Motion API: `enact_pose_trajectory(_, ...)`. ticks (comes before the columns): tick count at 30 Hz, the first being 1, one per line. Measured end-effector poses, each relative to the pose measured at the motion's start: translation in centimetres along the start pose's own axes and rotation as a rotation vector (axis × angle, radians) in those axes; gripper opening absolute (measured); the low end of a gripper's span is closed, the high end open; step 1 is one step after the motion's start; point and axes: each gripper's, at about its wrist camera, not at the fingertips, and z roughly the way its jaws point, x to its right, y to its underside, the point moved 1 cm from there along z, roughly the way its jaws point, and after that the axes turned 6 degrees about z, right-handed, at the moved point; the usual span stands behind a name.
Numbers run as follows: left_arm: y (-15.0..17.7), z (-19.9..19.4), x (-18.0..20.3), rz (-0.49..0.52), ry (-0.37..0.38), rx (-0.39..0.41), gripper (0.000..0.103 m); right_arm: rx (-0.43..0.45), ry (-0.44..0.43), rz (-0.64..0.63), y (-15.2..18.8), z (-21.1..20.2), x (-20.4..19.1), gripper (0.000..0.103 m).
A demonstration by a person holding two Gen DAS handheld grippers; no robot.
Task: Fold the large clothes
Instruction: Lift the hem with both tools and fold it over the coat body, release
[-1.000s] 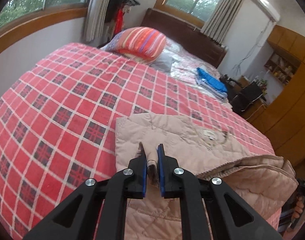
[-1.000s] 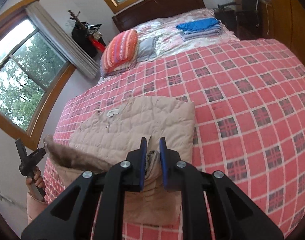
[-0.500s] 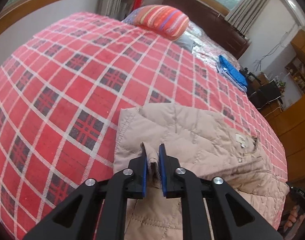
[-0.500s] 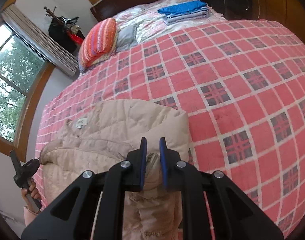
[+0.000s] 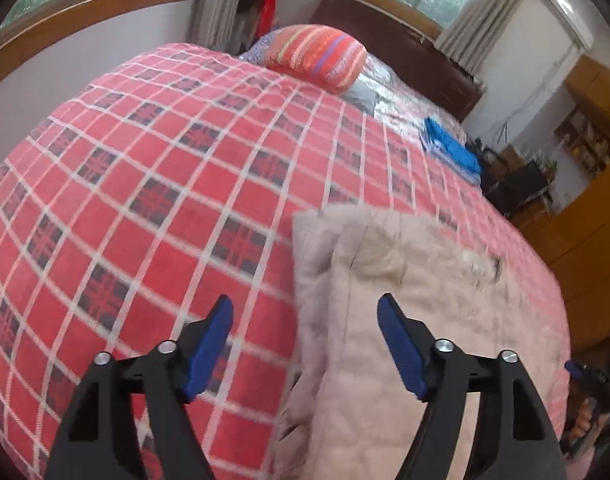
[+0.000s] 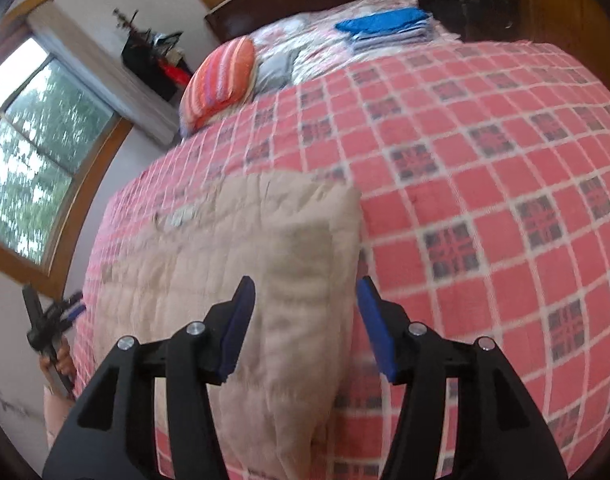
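Both claws are seen spread wide, empty: the left claw point(image 5: 305, 344) and right claw point(image 6: 305, 324) hang above the folded beige jacket point(image 6: 241, 264), lying beneath them on the bed point(image 6: 485, 184). Edges are best squared before regripping.

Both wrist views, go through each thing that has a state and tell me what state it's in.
left gripper: open, holding nothing
right gripper: open, holding nothing
beige quilted jacket: folded over, lying on the bed
blue clothes: folded, stacked
striped pillow: lying on the bed
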Motion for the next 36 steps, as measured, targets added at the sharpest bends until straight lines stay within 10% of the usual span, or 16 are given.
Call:
enact_pose_trajectory(8,2.6,2.7,2.1,0.072,-0.017,-0.073,0.071,-0.056,0.014,-0.017,2.0,3.4,-1.1,0.038)
enact_pose_trajectory(11,2.4,2.6,3.6,0.109,0.0,-0.062,0.03,-0.045,0.024,-0.044,1.7,3.3,-2.0,0.018)
enact_pose_trajectory(15,2.0,1.1,5.5,0.166,-0.018,-0.009,0.016,0.0,0.04,-0.108,1.8,1.7,-3.5,0.011)
enact_pose_trajectory(26,-2.9,-2.1,7.8,0.139,-0.023,0.177,0.014,0.127,-0.027,-0.077,-3.1,-2.3,-6.1,0.009)
enact_pose_trajectory(36,-3.7,6.8,5.3,0.079,-0.112,-0.004,0.014,0.042,0.06,0.033,-5.6,4.6,-2.8,0.009)
